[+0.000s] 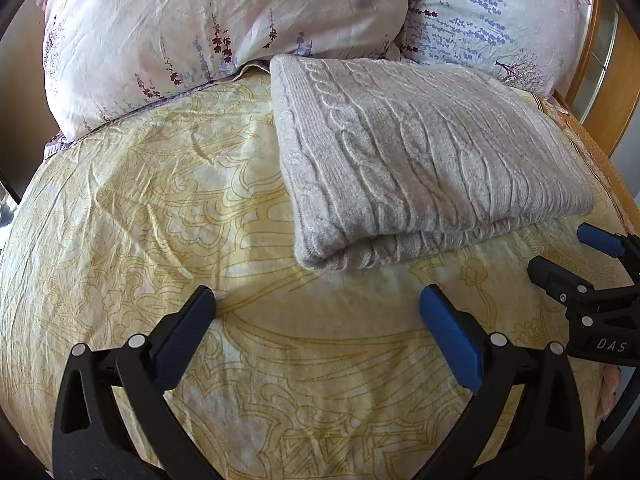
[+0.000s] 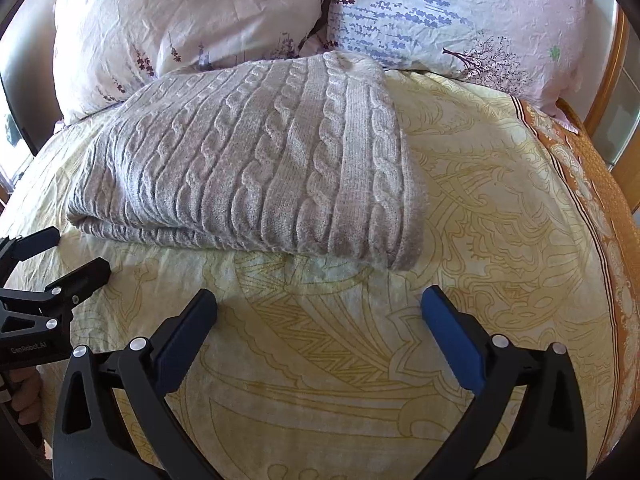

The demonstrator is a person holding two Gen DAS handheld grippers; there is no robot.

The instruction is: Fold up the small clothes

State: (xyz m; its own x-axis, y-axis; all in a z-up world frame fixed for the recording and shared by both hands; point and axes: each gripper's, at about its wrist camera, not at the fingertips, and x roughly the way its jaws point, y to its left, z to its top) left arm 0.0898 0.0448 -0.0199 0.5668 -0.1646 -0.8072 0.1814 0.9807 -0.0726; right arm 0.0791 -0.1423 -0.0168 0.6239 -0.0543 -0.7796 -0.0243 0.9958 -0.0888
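At the upper right of the left view, the folded cable-knit sweater (image 1: 424,160) lies on the bed (image 1: 160,208); our left gripper (image 1: 316,304) and right gripper (image 2: 318,304) hang wide, empty. A careless nudge could spill its thick layers.

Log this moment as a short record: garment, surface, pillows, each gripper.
garment: grey cable-knit sweater, folded into a neat rectangle, its far edge by the pillows
surface: yellow patterned bedspread, wrinkled
pillows: two floral pillows behind the sweater
left gripper: open, empty, short of the sweater's near edge
right gripper: open, empty, short of the sweater
fold status: looks finished
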